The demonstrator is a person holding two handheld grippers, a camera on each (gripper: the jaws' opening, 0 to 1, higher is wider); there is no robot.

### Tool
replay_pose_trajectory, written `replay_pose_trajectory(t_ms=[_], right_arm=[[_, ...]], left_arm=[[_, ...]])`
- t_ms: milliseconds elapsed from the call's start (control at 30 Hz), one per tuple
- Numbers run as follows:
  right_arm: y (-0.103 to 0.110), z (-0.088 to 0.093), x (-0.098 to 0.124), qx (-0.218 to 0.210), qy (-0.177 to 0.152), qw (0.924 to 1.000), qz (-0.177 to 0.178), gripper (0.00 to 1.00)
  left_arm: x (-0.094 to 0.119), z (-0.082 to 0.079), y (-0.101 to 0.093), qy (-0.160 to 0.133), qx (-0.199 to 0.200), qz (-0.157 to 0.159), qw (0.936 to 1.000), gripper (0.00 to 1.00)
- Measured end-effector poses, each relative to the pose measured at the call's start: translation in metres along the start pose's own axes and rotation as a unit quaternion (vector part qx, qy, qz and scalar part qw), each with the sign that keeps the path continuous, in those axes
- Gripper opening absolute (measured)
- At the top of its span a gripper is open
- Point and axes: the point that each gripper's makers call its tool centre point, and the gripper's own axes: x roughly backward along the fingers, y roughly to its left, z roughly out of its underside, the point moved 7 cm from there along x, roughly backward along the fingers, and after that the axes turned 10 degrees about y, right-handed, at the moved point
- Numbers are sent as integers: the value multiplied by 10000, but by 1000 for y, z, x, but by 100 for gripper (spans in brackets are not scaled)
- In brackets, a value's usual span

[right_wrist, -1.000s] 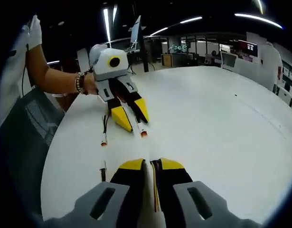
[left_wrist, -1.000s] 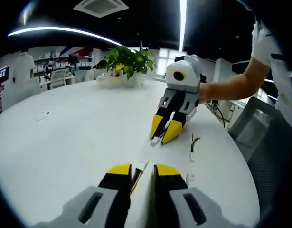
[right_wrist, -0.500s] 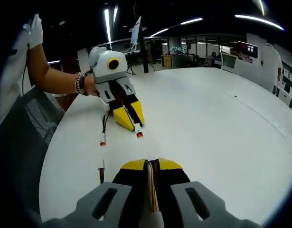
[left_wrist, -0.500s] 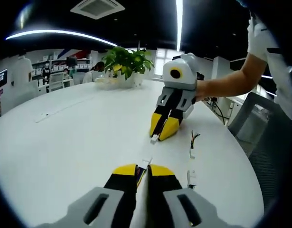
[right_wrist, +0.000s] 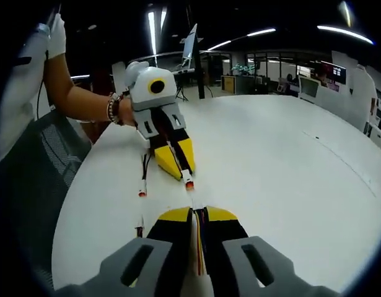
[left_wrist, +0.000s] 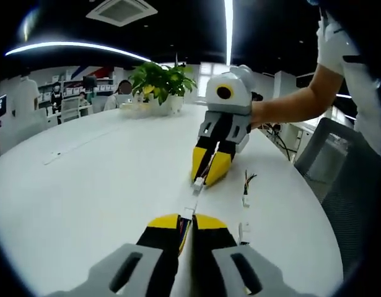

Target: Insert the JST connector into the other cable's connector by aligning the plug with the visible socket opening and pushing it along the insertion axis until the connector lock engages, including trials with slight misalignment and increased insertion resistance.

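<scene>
White and bare, the round worktop [left_wrist: 85,179] carries the two cables low over its surface, and both are held so that their ends face each other along one line. In the left gripper view the left gripper [left_wrist: 186,221] has its yellow-tipped jaws pinched together on a cable whose white connector [left_wrist: 188,212] sticks out just past the tips, while the right gripper [left_wrist: 209,174] comes down from the far side, jaws likewise clamped on its own cable with a small white plug [left_wrist: 199,182] at the front. The two connector ends sit near each other, nearly tip to tip but seemingly not yet mated; gripping each cable close behind its housing probably keeps the ends stiff enough to aim and push along the insertion axis. The right gripper view gives the reverse angle: the right gripper [right_wrist: 198,212] shows coloured wires running back between its closed jaws, and the left gripper [right_wrist: 179,171] across from it presents a connector tip that looks reddish [right_wrist: 189,184] here, a colour not apparent from the other side. That view also shows a spare cable with a reddish end [right_wrist: 142,184] lying on the worktop beside the left gripper. Only the left gripper view takes in the potted plant [left_wrist: 159,83] at the worktop's far edge.
</scene>
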Motion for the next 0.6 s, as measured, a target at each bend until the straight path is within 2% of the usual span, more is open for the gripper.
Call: replay_pose_trajectory(t_ms=[300, 600], right_arm=[[5, -7, -5, 222, 51, 9997, -94, 5], [6, -11, -7, 256, 34, 9996, -122, 5]], left_arm=[[2, -8, -5, -52, -105, 51, 9999, 0], [0, -6, -4, 17, -131, 94, 9999, 0]])
